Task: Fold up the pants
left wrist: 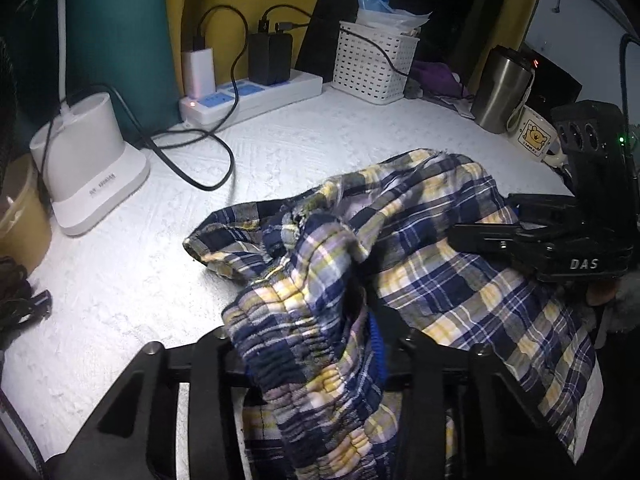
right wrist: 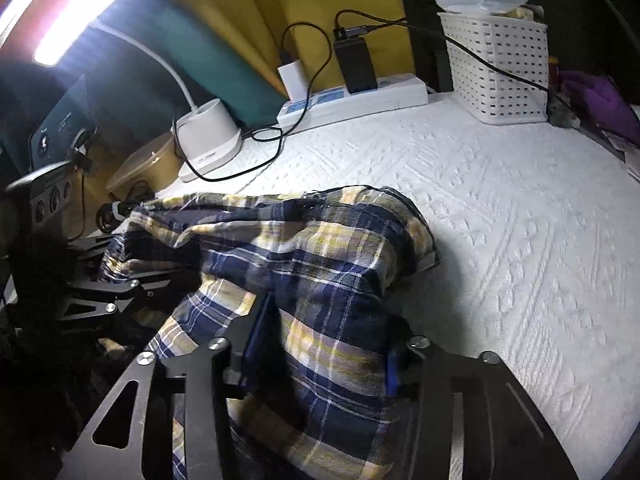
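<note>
Both grippers are clenched on the plaid pants (left wrist: 420, 240): left gripper (left wrist: 308, 344) has the gathered waistband between its fingers, right gripper (right wrist: 320, 340) pinches a bunched fold; the rest spills ahead onto the white worktop (right wrist: 520, 220).

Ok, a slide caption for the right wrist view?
Right gripper shut on bunched plaid pants over white textured tabletop; left gripper alongside.

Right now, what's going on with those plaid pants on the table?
A person is holding a gripper in each hand, and both are on the plaid pants. The left gripper has the gathered elastic waistband between its fingers; the right gripper has a bunch of the fabric between its own. The pants are crumpled and partly lifted off the white textured tabletop, not folded yet. A lamp base and power strip sit behind.
</note>
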`<state>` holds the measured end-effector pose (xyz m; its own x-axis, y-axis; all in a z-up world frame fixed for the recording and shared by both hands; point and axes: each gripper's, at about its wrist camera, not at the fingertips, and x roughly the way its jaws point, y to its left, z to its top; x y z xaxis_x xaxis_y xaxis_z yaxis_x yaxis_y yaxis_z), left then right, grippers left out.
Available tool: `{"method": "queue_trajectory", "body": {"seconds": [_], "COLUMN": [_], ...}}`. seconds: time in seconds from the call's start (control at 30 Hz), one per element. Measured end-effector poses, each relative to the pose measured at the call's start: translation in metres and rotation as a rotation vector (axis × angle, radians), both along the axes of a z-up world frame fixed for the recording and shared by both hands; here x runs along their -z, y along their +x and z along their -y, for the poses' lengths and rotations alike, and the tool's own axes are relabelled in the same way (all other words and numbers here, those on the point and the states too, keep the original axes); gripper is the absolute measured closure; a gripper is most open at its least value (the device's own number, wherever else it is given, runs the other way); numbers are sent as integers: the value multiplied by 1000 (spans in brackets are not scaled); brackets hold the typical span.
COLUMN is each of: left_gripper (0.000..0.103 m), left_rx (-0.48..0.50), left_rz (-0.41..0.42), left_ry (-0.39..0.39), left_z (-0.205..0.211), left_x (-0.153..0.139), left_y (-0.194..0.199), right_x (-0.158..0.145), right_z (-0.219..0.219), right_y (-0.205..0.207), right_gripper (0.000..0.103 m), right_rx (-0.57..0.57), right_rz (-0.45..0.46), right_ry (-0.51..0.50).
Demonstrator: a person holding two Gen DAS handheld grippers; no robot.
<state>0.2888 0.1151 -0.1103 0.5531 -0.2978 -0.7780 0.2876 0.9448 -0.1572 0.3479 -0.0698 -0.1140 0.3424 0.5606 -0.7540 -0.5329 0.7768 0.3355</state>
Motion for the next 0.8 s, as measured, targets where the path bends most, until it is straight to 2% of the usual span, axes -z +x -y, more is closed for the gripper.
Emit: {"method": "queue_trajectory", "body": {"seconds": [0.07, 0.23, 0.8], "left_gripper": [70, 77, 80], "left_rx": [3, 6, -22], "left_rz": [16, 39, 173], "left_ry": [16, 23, 35], "left_z": [3, 7, 18], "left_x": [-5, -12, -56], "left_y": [-3, -7, -47], "right_x": [-2, -12, -54], "right_z": [-2, 0, 17], "right_y": [-2, -9, -49], "right_gripper": [68, 73, 77], "right_rx": [-17, -19, -9], "right_rz": [1, 34, 129], "right_ry": [-1, -5, 23]}}
